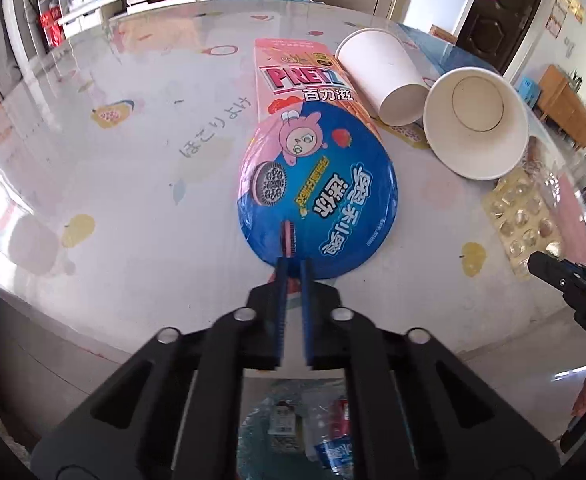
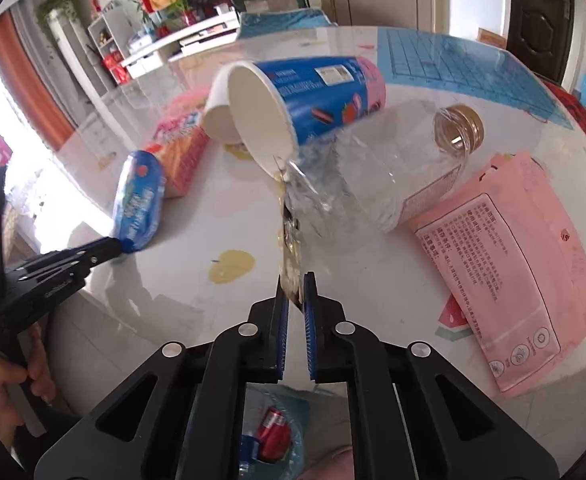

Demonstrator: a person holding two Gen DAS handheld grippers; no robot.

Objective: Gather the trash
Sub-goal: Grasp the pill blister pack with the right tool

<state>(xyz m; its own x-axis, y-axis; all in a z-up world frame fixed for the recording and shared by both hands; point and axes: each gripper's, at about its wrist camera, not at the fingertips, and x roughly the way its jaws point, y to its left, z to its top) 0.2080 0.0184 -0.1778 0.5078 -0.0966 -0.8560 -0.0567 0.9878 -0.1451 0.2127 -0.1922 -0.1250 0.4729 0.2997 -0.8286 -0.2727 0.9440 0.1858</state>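
The blue round lid (image 1: pixel 317 196) tilts up from the table's (image 1: pixel 133 208) near edge, my left gripper (image 1: pixel 294 268) clenched on its rim. My right gripper (image 2: pixel 295 292) pinches the blister sheet (image 2: pixel 291 240) edge-on, running away from me.

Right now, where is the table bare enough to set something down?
Free: the wide tabletop left of the Pretz box and blue lid. Crowded: right side, with paper cups, blister tray, clear bottle and pink pouch packed together.
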